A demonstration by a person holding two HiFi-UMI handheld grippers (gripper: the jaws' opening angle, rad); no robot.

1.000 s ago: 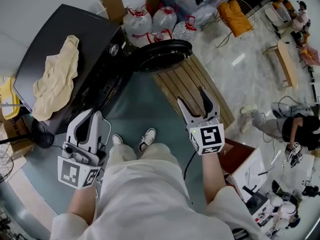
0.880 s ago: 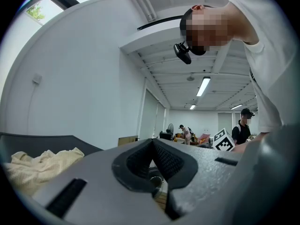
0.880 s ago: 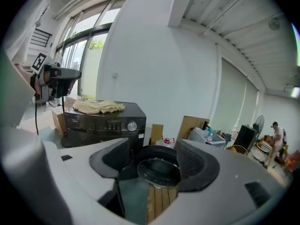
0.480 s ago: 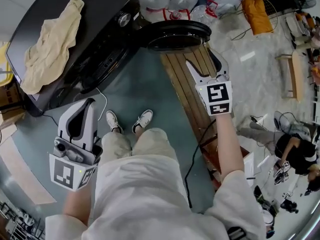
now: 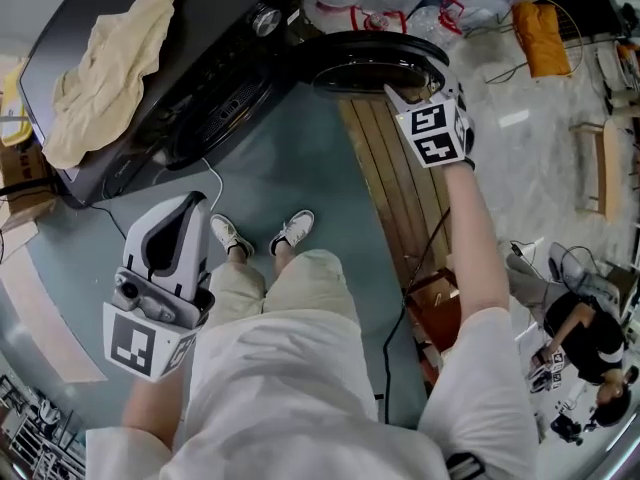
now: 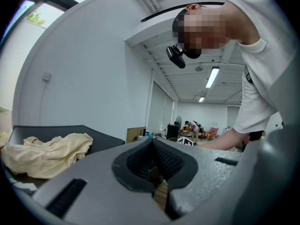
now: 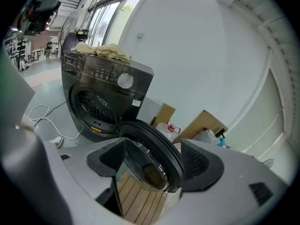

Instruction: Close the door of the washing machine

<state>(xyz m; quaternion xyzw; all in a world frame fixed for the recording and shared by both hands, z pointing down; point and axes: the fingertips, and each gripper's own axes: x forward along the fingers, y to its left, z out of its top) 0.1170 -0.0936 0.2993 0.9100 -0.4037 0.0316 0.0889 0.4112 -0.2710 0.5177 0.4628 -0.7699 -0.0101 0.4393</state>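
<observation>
Black with a bulging glass bowl, the round washing-machine door (image 5: 375, 63) stands swung wide at my one o'clock in the head view. It is hinged to the dark grey front-loading washing machine (image 5: 150, 78) at eleven o'clock and hangs above a slatted wooden board (image 5: 395, 188). My right gripper (image 5: 422, 93) is at the door's outer rim. Its jaws have just been opening and stand spread with the rim between them, nothing pinched. My left gripper (image 5: 178, 208) hangs at seven o'clock, jaws pressed together and empty.

I see two risks. Spread jaws on a curved rim may skid off sideways, leaving the door only nudged. A push that is too soft may bring it to the drum mouth (image 5: 215, 108) without latching, and a hard one may make it bounce back or shake the pale yellow cloth (image 5: 105, 63) draped on top. A white cable (image 5: 205, 183) lies on the floor at six o'clock from the drum mouth, seemingly clear of the swing.

I cannot tell whether either pad touches the rim. The marker cube covers the jaw roots in the head view, the latch and hinge are hard to make out, and the drum's inside is too dark to read.
</observation>
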